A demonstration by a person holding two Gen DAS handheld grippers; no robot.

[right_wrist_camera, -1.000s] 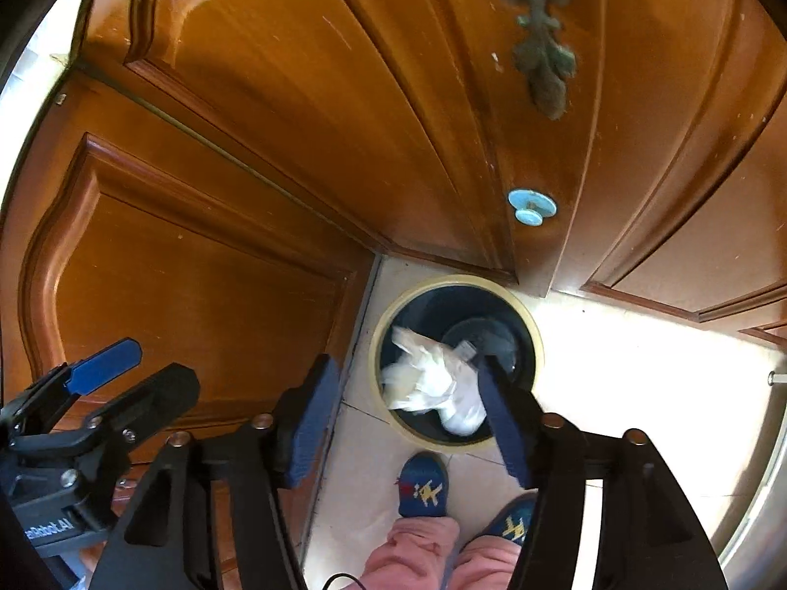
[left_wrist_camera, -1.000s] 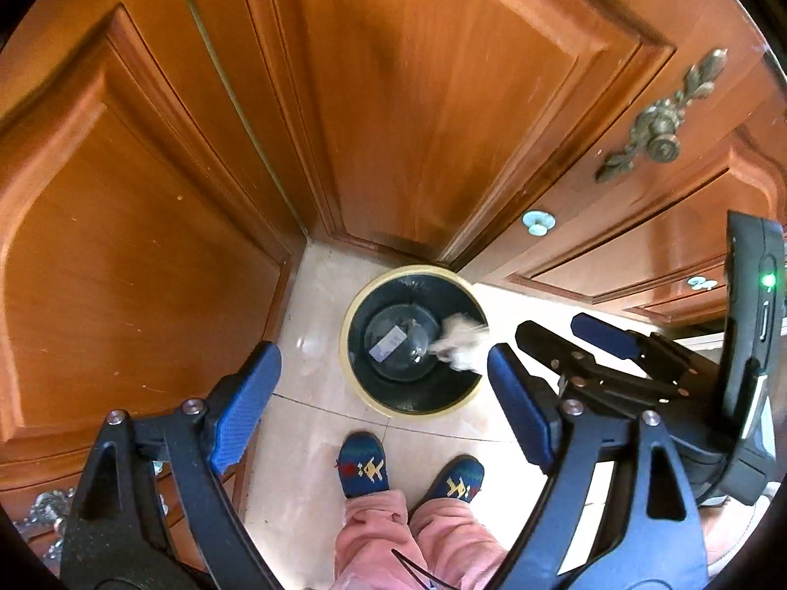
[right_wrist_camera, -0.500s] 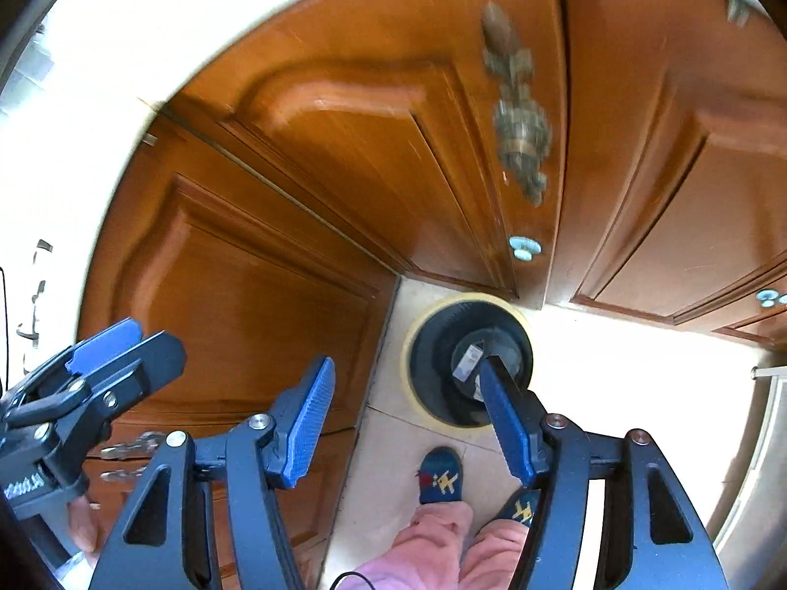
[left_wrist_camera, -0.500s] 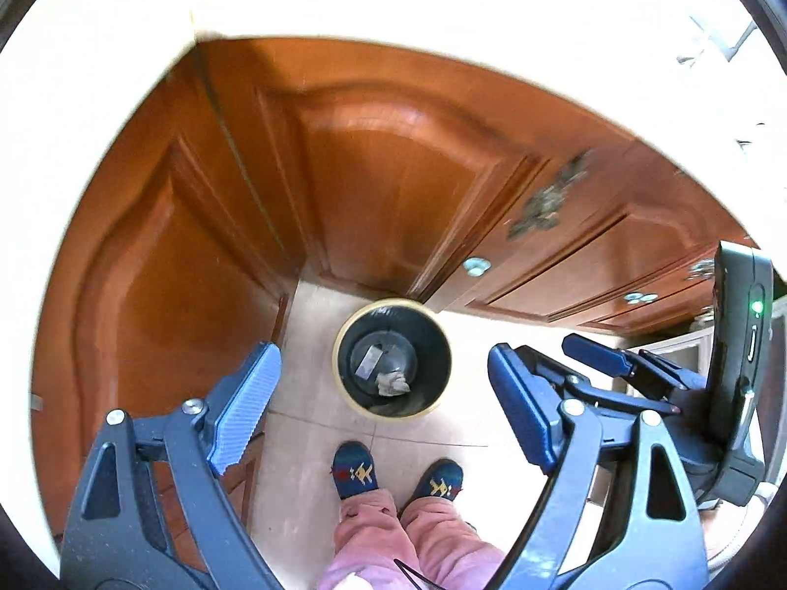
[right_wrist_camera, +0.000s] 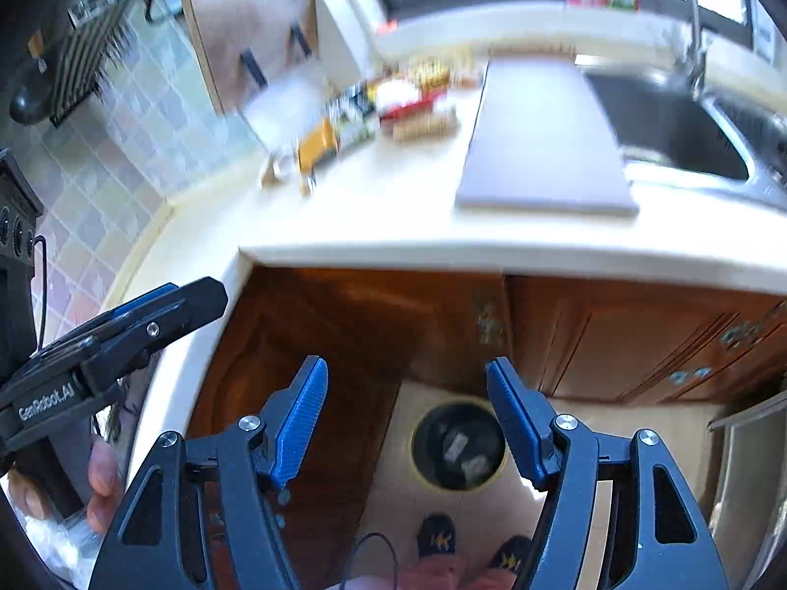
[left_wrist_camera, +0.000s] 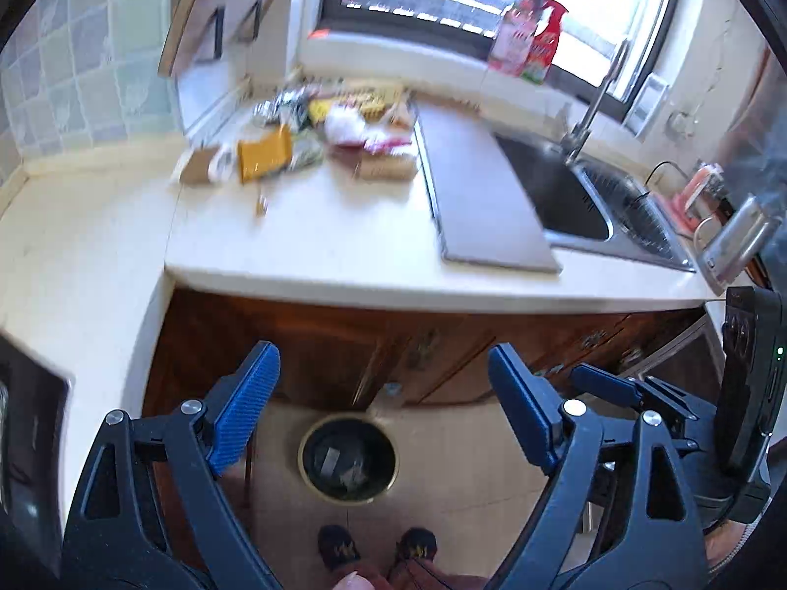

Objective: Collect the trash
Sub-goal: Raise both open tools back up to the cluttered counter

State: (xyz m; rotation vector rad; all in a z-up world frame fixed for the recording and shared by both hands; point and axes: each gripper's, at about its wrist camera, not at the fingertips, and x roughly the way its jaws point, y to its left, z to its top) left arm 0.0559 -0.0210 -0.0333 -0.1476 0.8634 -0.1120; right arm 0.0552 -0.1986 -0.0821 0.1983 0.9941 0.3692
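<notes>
**Blurring hides most of the counter litter**

Smearing across both views leaves the pile of trash [left_wrist_camera: 319, 132] at the back of the cream counter [left_wrist_camera: 315, 241] hard to read: an orange-yellow packet [left_wrist_camera: 263, 155], something red and white, and a brown piece can be picked out, but the pieces cannot be counted. A small scrap [left_wrist_camera: 260, 204] lies apart from the pile, nearer the front edge. The person is cut off at the bottom of each view; only two slippers [left_wrist_camera: 376, 545] and pink trouser legs show. A hand [right_wrist_camera: 101, 477] grips the left tool at the edge of the right view.

One round black bin [left_wrist_camera: 349, 457] with a gold rim stands on the tiled floor below the counter, against the wooden cabinets [left_wrist_camera: 344, 344]. Two pale pieces lie inside it, their nature unclear.

A second ago both cameras looked close down at the cabinet doors and bin, with a white wad between the right fingers; now counter, one grey board [left_wrist_camera: 472, 187], one sink [left_wrist_camera: 565, 191] and the window fill the upper view, and the bin looks small.

Left gripper [left_wrist_camera: 383, 408] is spread wide, empty. Right gripper [right_wrist_camera: 406, 423] is opening, nothing between its fingers.
</notes>
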